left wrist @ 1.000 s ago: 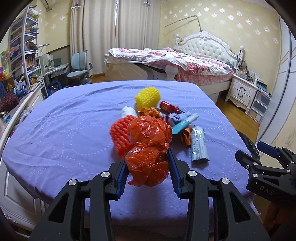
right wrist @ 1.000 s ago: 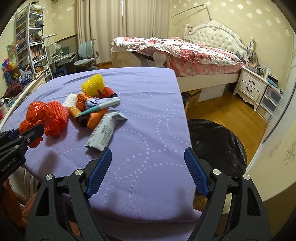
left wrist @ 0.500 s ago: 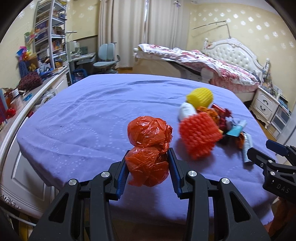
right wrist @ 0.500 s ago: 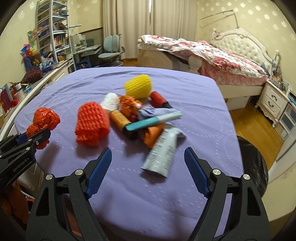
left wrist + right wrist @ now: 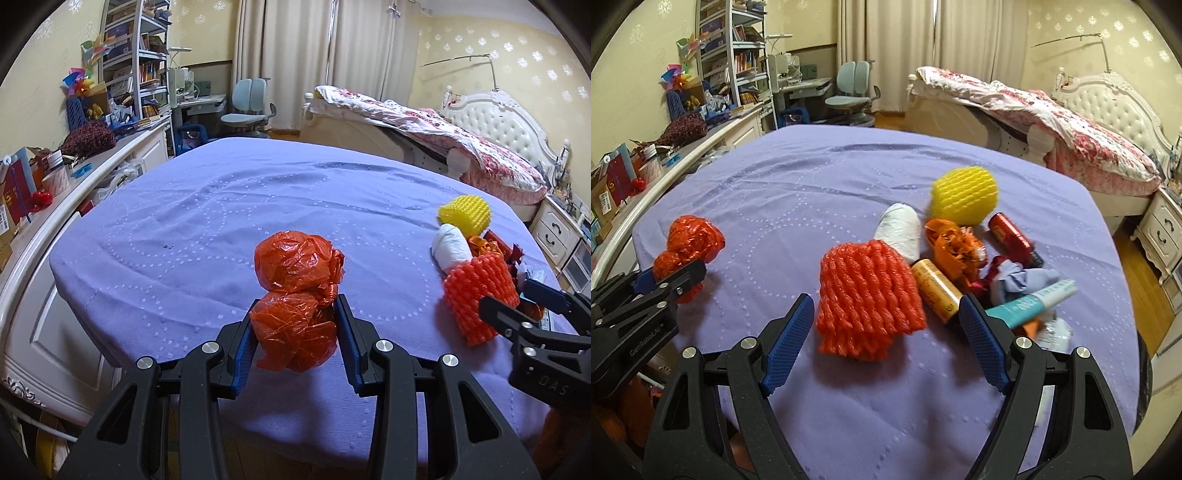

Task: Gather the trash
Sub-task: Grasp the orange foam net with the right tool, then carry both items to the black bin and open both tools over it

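Bedroom seen: bed (image 5: 461,136) far right, shelves and desk chair (image 5: 249,107) far left. Purple-covered table (image 5: 207,221) fills middle; wide bare cloth far and left of trash pile. White cabinet (image 5: 44,229) close along left edge; wood floor right of table. Left gripper (image 5: 297,334) clamped narrowly on crumpled orange plastic bag (image 5: 295,280), held above near-left edge. Right gripper (image 5: 886,332) held wide, nothing gripped, red foam net (image 5: 868,295) seen between fingers. Yellow foam net (image 5: 964,195), tube (image 5: 1030,301), cans heaped right.
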`<state>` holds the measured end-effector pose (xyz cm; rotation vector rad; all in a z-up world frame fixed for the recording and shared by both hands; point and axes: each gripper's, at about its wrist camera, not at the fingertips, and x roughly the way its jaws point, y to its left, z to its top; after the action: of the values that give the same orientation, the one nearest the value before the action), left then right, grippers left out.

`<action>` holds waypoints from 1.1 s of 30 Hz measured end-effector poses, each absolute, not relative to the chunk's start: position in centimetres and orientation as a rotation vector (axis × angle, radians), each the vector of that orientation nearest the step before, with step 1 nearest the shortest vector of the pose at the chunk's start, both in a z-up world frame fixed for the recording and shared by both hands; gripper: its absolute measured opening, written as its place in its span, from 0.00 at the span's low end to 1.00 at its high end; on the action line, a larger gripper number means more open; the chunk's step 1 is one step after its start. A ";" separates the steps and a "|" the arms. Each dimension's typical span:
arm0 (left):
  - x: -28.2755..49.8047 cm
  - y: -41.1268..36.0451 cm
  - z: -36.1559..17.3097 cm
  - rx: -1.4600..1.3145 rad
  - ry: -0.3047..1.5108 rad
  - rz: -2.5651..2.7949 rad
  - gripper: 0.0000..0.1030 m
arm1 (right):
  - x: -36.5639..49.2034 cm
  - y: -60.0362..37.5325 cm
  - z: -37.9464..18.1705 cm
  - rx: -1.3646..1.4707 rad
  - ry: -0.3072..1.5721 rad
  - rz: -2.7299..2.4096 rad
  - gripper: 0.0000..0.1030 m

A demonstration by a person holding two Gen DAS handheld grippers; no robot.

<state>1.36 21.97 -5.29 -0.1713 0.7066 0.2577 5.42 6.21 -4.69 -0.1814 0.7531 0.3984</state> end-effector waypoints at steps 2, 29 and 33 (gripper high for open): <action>1.4 22.2 -5.6 -0.179 0.715 0.257 0.40 | 6.0 6.8 -5.5 -0.187 0.773 0.394 0.76; 1.6 15.5 -3.9 -0.151 0.695 0.089 0.40 | 3.3 -1.6 -3.2 -0.079 0.725 0.356 0.42; 2.1 12.9 -3.3 -0.127 0.684 0.030 0.40 | 3.0 -4.8 -2.6 -0.065 0.698 0.275 0.41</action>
<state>2.06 12.94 -3.30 -0.1265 0.6838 0.0299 2.99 -4.77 -2.57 -0.0648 0.6982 0.2752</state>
